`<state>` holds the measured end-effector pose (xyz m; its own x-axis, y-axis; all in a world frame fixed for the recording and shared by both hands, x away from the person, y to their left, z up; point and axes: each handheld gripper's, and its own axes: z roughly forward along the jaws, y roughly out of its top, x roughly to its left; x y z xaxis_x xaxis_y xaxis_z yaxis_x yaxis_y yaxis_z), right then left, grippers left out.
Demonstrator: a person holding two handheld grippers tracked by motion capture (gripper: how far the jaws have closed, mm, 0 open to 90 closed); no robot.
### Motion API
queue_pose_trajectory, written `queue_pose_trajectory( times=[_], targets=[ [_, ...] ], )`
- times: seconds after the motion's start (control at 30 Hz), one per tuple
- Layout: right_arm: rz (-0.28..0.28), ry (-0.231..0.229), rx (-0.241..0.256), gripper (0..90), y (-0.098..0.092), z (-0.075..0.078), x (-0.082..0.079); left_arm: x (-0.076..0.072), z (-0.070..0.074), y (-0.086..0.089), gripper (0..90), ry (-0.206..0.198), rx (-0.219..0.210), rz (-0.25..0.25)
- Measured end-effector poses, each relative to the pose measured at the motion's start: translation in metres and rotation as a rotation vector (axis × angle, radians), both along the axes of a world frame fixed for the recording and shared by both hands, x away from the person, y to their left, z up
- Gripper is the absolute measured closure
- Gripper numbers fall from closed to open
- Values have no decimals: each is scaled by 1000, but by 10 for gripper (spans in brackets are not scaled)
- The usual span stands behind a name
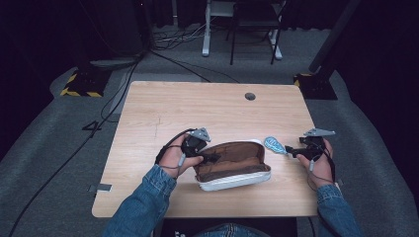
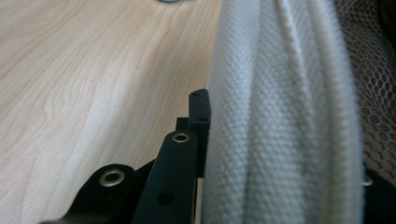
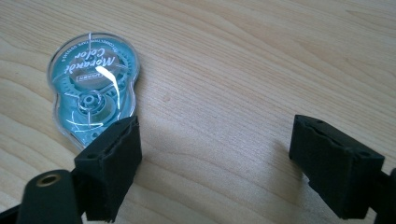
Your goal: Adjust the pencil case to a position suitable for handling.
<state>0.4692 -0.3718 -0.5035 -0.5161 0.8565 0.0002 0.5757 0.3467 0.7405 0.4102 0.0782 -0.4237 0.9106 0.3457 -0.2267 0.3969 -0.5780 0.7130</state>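
Note:
An open pouch [image 1: 232, 165], white canvas outside and brown inside, lies near the table's front middle. My left gripper [image 1: 212, 158] is shut on its left rim. In the left gripper view the white canvas wall [image 2: 280, 116] is pinched between the jaws of the left gripper [image 2: 285, 140], with mesh lining [image 2: 369, 93] at the right. A teal correction tape roller [image 1: 274, 144] lies flat just right of the pouch. My right gripper [image 1: 290, 150] stands open beside it. In the right gripper view the roller [image 3: 93, 88] lies just beyond the left pad [image 3: 112, 158], with bare wood between the jaws of the right gripper [image 3: 219, 158].
The wooden table [image 1: 197, 108] has a round cable hole [image 1: 250, 96] at the back right. Cables [image 1: 113, 94] run over the grey floor on the left. White desk legs [image 1: 206, 29] and a dark chair [image 1: 252, 29] stand beyond the table.

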Motion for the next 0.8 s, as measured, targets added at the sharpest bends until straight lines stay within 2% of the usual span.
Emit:
queue_pose_trajectory(
  times=[0.17,0.43,0.67,0.77,0.8],
  targets=[
    [0,0,0,171,0,0,0,1,-10,-6,844,13,4,-16],
    [1,1,0,170,0,0,0,1,-25,-11,843,37,36,-25],
    [2,1,0,170,0,0,0,0,-33,-12,843,60,33,-28],
    [2,1,0,170,0,0,0,1,-38,-13,842,67,52,-37],
    [2,1,0,170,0,0,0,1,-39,-13,842,68,43,-34]
  ],
)
